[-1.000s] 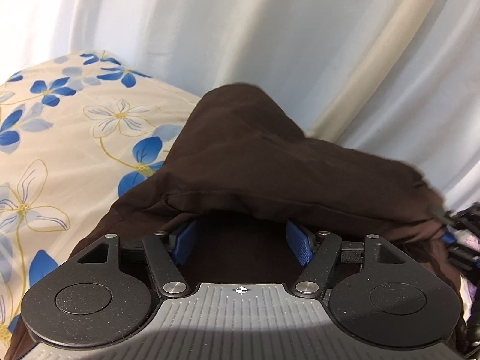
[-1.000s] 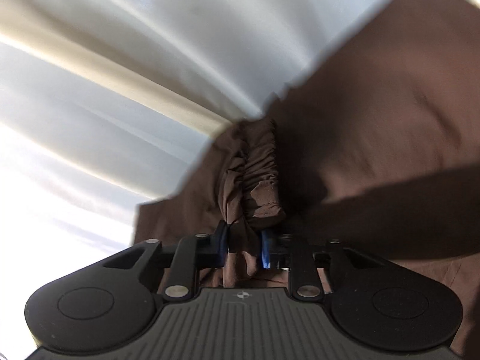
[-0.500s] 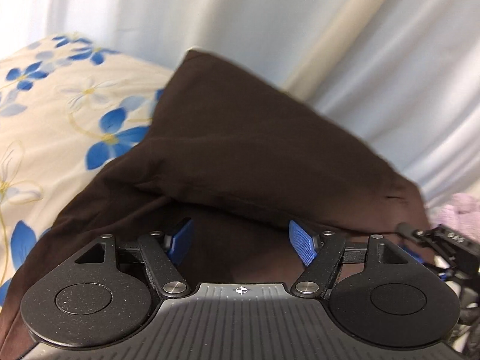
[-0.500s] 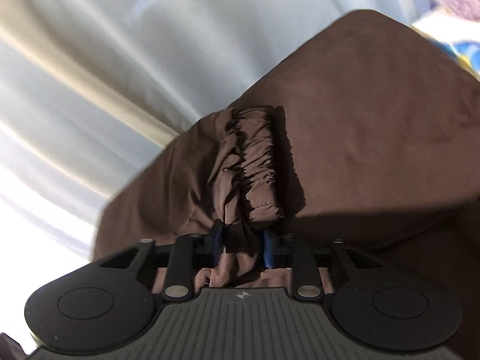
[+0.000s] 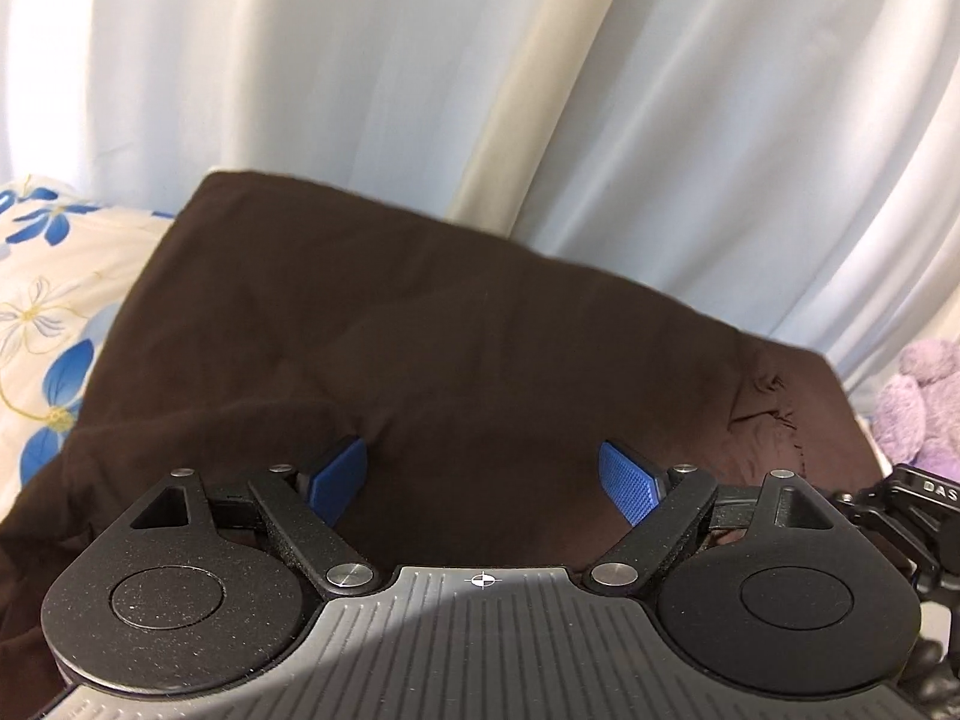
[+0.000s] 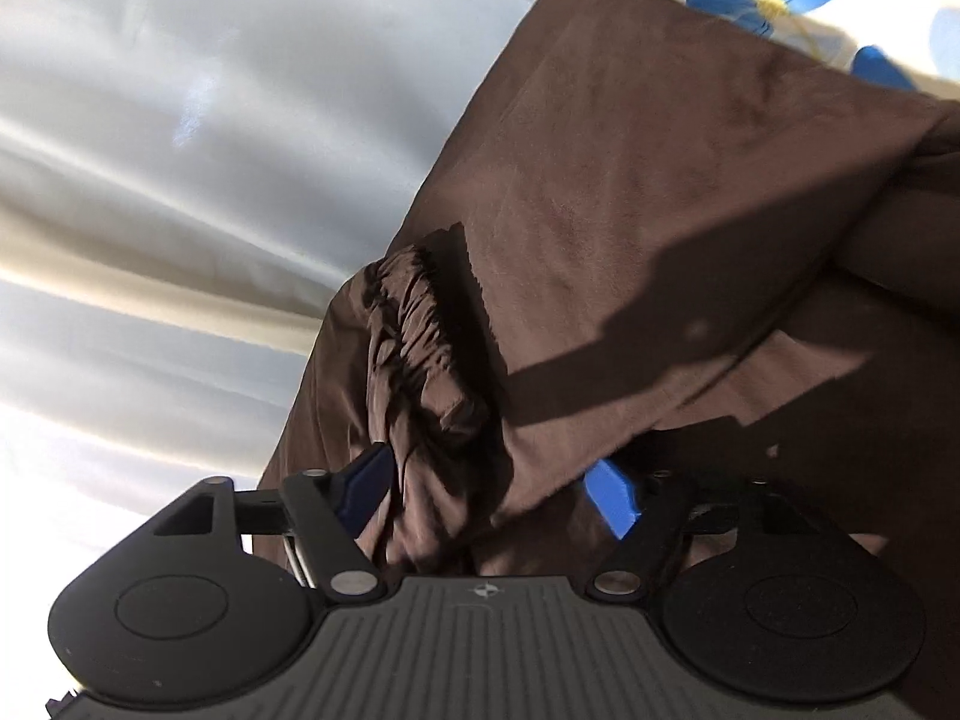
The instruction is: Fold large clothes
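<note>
A large dark brown garment (image 5: 456, 348) lies spread on a floral bedsheet (image 5: 48, 312). It also fills the right wrist view (image 6: 648, 192), with its gathered elastic waistband (image 6: 420, 348) bunched just ahead of the fingers. My left gripper (image 5: 483, 480) is open, its blue pads wide apart, with the cloth lying loose between them. My right gripper (image 6: 489, 492) is open too, blue pads spread on either side of the bunched waistband, not pinching it.
Pale curtains (image 5: 540, 90) hang close behind the bed. A purple plush toy (image 5: 918, 408) sits at the right edge. The other gripper's black body (image 5: 912, 516) shows at the lower right of the left wrist view.
My right gripper has opened and let go of the waistband it was pinching. My left gripper stayed open and moved forward over the garment, which now lies flatter.
</note>
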`<state>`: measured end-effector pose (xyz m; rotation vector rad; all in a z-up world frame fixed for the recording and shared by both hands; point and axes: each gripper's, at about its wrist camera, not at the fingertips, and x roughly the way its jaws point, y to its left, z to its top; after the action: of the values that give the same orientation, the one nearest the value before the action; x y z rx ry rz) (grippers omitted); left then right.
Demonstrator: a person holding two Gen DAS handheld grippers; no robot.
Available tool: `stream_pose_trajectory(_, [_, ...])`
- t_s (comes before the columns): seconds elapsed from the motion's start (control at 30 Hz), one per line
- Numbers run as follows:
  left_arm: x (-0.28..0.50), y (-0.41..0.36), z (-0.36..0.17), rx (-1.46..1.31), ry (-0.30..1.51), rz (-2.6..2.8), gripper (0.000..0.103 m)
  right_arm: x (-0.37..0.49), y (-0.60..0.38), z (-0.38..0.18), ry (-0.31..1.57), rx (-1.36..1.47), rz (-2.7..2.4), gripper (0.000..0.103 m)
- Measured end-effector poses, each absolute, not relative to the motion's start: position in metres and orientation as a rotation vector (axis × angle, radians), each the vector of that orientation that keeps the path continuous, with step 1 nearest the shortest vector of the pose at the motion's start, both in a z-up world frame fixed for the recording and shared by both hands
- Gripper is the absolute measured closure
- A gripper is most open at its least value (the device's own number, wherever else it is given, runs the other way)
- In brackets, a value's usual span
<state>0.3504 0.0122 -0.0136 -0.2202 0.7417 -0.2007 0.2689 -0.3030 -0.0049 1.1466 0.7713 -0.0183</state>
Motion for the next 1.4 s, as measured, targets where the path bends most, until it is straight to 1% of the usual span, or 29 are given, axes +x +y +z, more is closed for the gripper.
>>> stream_pose_trajectory(0.03, [0.351,0.012,-0.015,-0.218,0.745,-0.205,0.014,0.271,-0.304,-0.008,0.774,1.151,-0.015,0.061])
stream_pose_trajectory(0.1, [0.352,0.01,-0.014,-0.204,0.748,-0.212,0.014,0.277,-0.304,-0.011,0.784,1.143,-0.009,0.071])
stream_pose_trajectory(0.13, [0.353,0.01,-0.013,-0.201,0.744,-0.217,0.014,0.28,-0.304,-0.008,0.788,1.108,-0.004,0.074])
stream_pose_trajectory(0.2, [0.356,0.008,-0.013,-0.201,0.741,-0.218,0.014,0.285,-0.304,0.0,0.781,1.033,0.008,0.077])
stream_pose_trajectory(0.3, [0.36,0.006,-0.021,-0.188,0.75,-0.215,0.013,0.295,-0.301,0.006,0.761,0.935,-0.01,0.077])
stream_pose_trajectory(0.47, [0.359,0.004,-0.037,-0.129,0.762,-0.211,0.013,0.296,-0.301,-0.006,0.733,0.94,0.024,0.076])
stream_pose_trajectory(0.53, [0.355,0.007,-0.038,-0.106,0.758,-0.221,0.013,0.286,-0.303,-0.006,0.736,0.929,0.039,0.069])
stream_pose_trajectory(0.63, [0.352,0.015,-0.042,-0.115,0.759,-0.233,0.013,0.265,-0.305,0.012,0.784,0.852,0.042,0.067])
stream_pose_trajectory(0.73, [0.351,0.021,-0.044,-0.132,0.769,-0.225,0.012,0.262,-0.286,0.038,0.722,0.715,0.053,0.067])
stream_pose_trajectory(0.83, [0.348,0.015,-0.044,-0.082,0.773,-0.222,0.011,0.266,-0.269,0.055,0.657,0.595,0.067,0.067])
stream_pose_trajectory(0.9, [0.345,0.015,-0.044,-0.063,0.774,-0.228,0.008,0.266,-0.252,0.065,0.637,0.471,0.028,0.067])
stream_pose_trajectory(1.0, [0.344,0.012,-0.046,-0.035,0.772,-0.228,0.007,0.26,-0.242,0.071,0.56,0.423,0.034,0.067])
stream_pose_trajectory(1.07, [0.343,0.008,-0.047,-0.02,0.771,-0.224,0.007,0.271,-0.234,0.062,0.598,0.378,0.041,0.067])
stream_pose_trajectory(1.17, [0.34,0.004,-0.048,0.017,0.765,-0.222,0.006,0.288,-0.224,0.028,0.746,0.32,0.016,0.067])
stream_pose_trajectory(1.23, [0.338,0.003,-0.049,0.032,0.761,-0.221,0.005,0.287,-0.222,0.014,0.738,0.289,0.028,0.067])
stream_pose_trajectory(1.4, [0.337,-0.001,-0.049,0.062,0.773,-0.215,0.005,0.289,-0.213,0.016,0.764,0.215,0.028,0.067])
